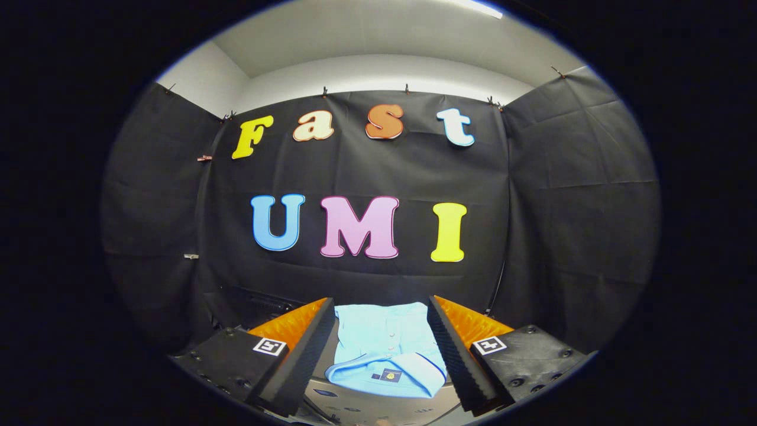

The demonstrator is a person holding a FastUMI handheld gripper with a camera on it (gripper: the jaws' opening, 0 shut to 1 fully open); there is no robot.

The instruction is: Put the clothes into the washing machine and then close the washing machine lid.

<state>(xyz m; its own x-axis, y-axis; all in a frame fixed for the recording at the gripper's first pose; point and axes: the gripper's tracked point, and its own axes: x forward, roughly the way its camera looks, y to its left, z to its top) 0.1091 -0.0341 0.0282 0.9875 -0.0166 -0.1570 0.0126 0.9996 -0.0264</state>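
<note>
Plainly, the claw (pixel 381 313) is spread wide, its two fingers standing well apart with nothing pinched between them. Each finger (pixel 307 355) shows a ribbed inner face, and each carries a small square marker (pixel 269 346) on its block near the base.

Between the fingers, and a little below them, lies a light blue shirt (pixel 384 349), folded flat (its collar is turned toward the claw, with a small dark tag at the neck and a row of buttons running up the front). Neither finger touches the cloth; the shirt sits in the gap, apart from both ribbed faces.

Under the shirt is a pale grey surface (pixel 378 405), of which only a strip shows near the base of the fingers; whether it belongs to the washing machine I cannot tell.

Beyond the fingertips hangs the black cloth wall (pixel 568 195) of the booth, pinned up along its top edge, with a white wall and ceiling above it.
</note>
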